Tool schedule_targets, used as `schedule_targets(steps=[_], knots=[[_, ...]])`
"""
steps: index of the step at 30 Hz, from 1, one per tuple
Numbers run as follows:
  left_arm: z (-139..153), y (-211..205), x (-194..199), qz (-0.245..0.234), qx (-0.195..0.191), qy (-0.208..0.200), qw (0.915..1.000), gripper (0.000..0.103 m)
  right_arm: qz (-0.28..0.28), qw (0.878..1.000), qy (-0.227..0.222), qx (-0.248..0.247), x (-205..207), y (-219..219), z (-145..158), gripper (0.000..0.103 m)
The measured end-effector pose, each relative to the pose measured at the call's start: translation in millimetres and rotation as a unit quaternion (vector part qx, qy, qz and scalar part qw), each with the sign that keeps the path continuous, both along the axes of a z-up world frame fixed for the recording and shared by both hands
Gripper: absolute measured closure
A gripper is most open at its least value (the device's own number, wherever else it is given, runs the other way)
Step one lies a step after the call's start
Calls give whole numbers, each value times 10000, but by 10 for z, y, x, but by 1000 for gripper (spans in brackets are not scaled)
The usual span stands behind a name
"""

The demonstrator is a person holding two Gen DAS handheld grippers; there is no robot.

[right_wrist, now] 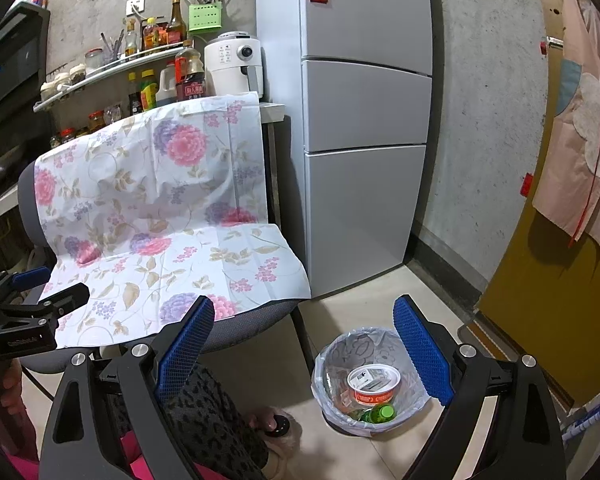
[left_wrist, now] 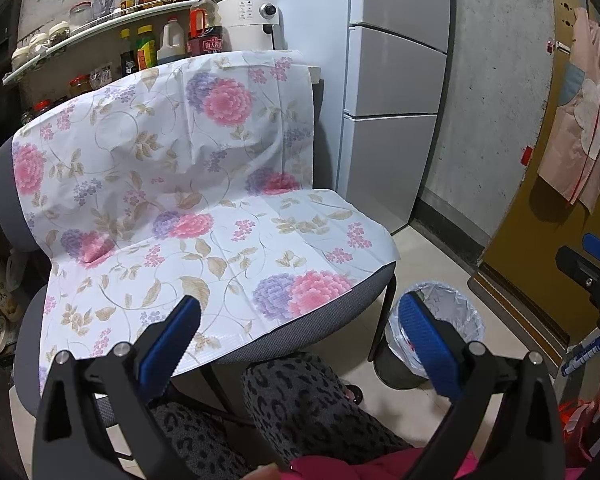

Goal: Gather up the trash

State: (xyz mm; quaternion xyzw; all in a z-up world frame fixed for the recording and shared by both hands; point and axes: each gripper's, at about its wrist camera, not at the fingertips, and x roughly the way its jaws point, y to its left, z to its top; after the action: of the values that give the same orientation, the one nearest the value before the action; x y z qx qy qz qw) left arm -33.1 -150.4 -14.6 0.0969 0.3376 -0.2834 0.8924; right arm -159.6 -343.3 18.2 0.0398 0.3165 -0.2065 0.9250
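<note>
Trash: cup (right_wrist: 374, 385) and green bottle (right_wrist: 378, 414) lie in the bin (right_wrist: 416, 408) | chair cloth (right_wrist: 148, 216) bare | left gripper (left_wrist: 300, 344), right gripper (right_wrist: 316, 352) wide open, holding nothing | task looks nearly done

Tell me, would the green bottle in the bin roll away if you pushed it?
Probably not far. The green bottle lies on its side, so it could roll, but the paper cup and bin liner hem it in. It looks like light plastic, likely easy to lift.
</note>
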Motion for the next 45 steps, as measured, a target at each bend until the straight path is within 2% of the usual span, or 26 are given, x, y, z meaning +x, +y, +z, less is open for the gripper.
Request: schedule_targets(steps=[45], knots=[[47, 36, 3, 30, -41, -38, 10000, 7, -8, 10000, -27, 23, -9, -66, 8, 13]])
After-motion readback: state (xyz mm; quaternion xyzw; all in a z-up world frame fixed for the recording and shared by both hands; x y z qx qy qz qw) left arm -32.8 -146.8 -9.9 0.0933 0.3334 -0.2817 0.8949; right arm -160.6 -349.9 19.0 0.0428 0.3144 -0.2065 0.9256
